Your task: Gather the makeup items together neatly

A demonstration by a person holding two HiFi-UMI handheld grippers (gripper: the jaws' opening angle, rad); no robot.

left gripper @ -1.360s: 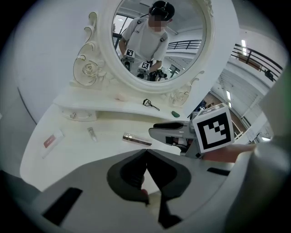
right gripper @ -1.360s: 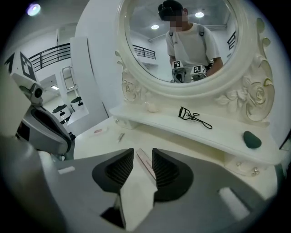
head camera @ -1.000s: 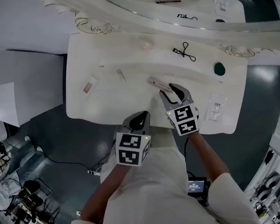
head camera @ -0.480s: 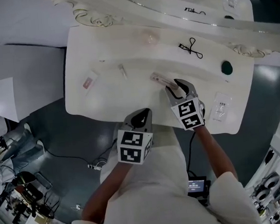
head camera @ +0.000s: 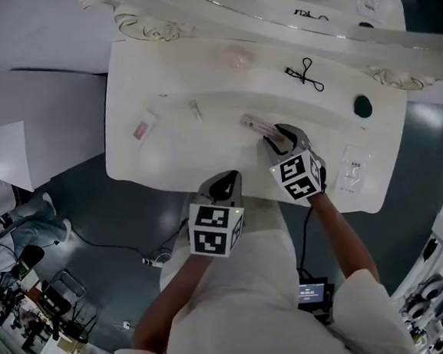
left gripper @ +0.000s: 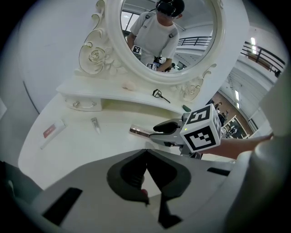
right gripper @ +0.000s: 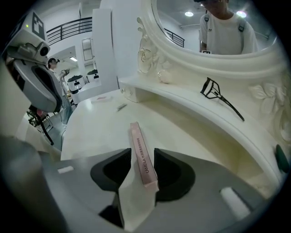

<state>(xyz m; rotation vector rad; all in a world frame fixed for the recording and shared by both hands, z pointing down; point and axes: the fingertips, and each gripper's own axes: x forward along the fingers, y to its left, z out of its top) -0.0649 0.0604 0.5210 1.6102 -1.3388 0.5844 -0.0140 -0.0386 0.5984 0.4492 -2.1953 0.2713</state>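
Note:
My right gripper (head camera: 280, 138) is shut on a slim pink box (head camera: 252, 123), which sticks out ahead of the jaws low over the white dressing table (head camera: 173, 157). In the right gripper view the pink box (right gripper: 141, 152) lies lengthwise between the pads. My left gripper (head camera: 224, 186) hangs at the table's front edge, jaws shut and empty. From the left gripper view the right gripper (left gripper: 166, 127) and the box's end (left gripper: 140, 132) show ahead. A small tube (head camera: 195, 110) and a red-labelled sachet (head camera: 143, 127) lie to the left.
A black eyelash curler (head camera: 305, 74) and a pale round item (head camera: 236, 58) rest on the raised shelf below the mirror (left gripper: 168, 32). A dark green item (head camera: 363, 107) sits at the right, a clear packet (head camera: 351, 170) near the front right corner.
The right gripper has sunk toward the tabletop with the pink box and rolled a little. The left gripper has dropped slightly by the front edge.

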